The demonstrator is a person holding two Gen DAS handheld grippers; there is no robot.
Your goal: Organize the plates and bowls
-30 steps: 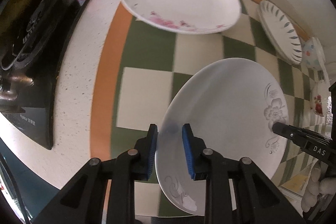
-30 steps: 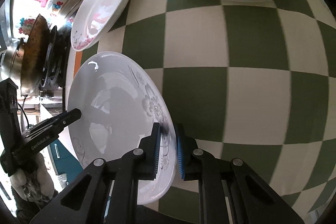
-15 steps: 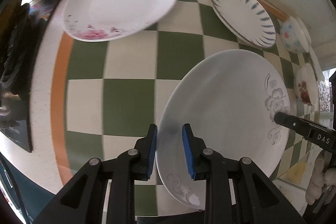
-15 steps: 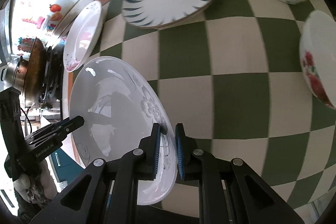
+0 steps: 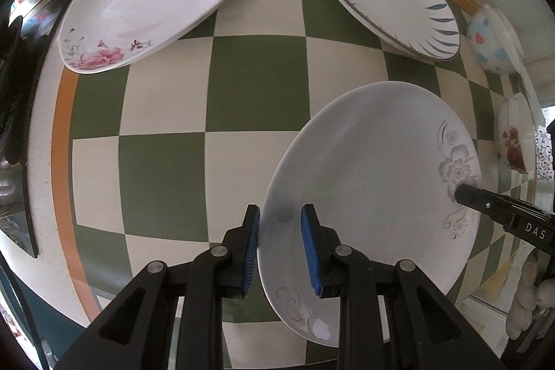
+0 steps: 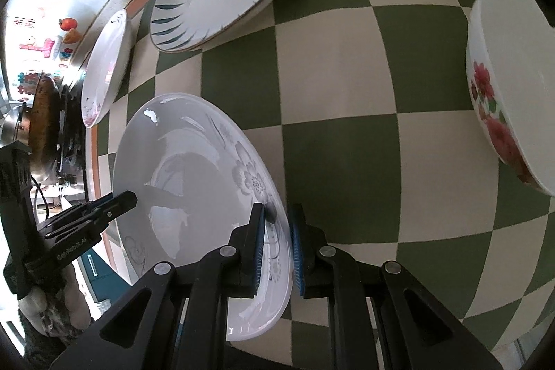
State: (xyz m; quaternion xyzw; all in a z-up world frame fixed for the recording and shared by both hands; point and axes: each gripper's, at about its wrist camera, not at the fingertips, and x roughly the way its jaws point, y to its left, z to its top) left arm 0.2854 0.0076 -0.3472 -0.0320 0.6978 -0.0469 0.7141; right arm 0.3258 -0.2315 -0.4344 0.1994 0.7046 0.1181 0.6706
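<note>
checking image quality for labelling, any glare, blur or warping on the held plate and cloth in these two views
Left wrist: grey-flower plate evenly lit, sharp, no glare; checked cloth bulges from fisheye. Right wrist: bright glare patches and dark reflections across the same plate; red-flower bowl slightly smeared at the frame edge.

Each tool is matt black plastic. The left gripper (image 5: pixel 280 243) has two angular arms with triangular cut-outs, round silver screws at the joints, and ribbed blue pads on its fingers (image 5: pixel 309 245). The right gripper (image 6: pixel 276 245) matches it; white lettering marks both bodies. A pale knitted glove (image 6: pixel 33 307) covers one hand.
</note>
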